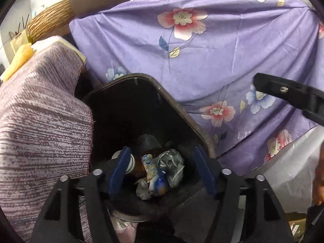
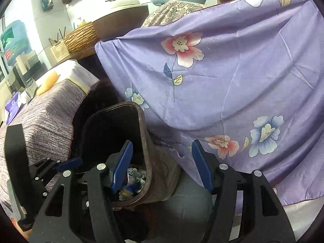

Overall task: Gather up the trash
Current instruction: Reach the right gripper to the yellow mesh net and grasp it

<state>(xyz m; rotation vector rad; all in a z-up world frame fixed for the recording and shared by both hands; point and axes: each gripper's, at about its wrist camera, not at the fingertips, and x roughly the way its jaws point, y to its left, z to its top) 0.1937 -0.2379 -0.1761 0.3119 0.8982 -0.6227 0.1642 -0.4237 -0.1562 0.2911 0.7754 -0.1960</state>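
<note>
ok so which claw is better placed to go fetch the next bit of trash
Probably the right claw: open, empty and off beside the bin. The left claw, open too, hangs over the bin's mouth above the trash inside.

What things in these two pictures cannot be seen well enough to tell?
- Bottom of the bin: dark in the left wrist view, and its trash is partly behind the left gripper.
- Same bin in the right wrist view: a right gripper finger covers most of the inside.
- Furniture under the purple cloth: covered fully.
</note>
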